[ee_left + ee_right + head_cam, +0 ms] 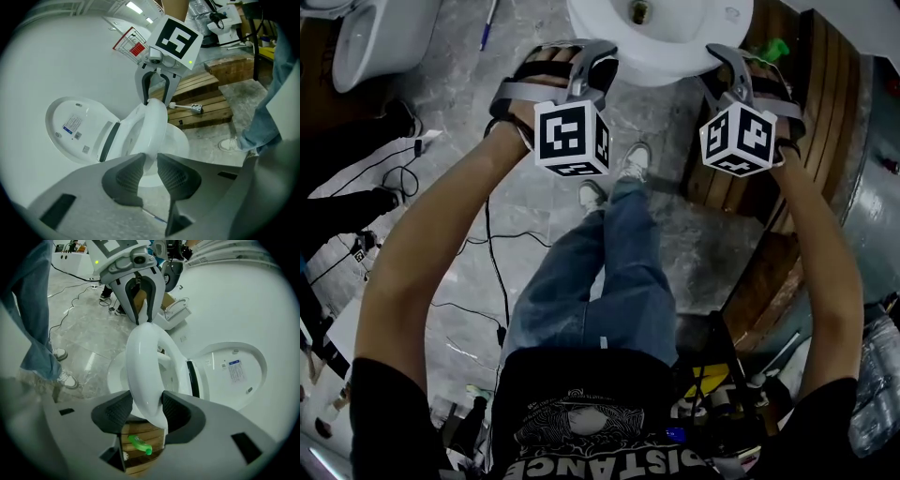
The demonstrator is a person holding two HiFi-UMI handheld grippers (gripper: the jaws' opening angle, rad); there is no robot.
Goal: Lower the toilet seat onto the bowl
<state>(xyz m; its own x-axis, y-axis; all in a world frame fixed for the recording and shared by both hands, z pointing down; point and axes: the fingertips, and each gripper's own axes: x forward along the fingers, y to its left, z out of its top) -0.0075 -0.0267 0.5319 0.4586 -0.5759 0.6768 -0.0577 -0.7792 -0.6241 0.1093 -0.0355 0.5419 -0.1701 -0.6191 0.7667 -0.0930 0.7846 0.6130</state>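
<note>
- Over the bowl point(675, 52), your toilet seat point(145, 366) stands tilted up on edge, apart from the raised lid point(234, 371) behind it.
- Your right gripper point(146, 408) is clamped on one side of the seat's rim.
- Your left gripper point(150, 159) pinches the opposite side of the rim.
- Below the right gripper, a green object point(139, 445) lies on wooden boards point(152, 433).

Head view: toilet bowl point(661, 42) cut off by top edge; second toilet point(370, 42) cropped at the corner. Print on lid label point(72, 124) too small to read. Right gripper view: green object point(138, 445) partly behind right gripper point(146, 412), kind unclear; toilet seat point(145, 376) blocks bowl's middle.
</note>
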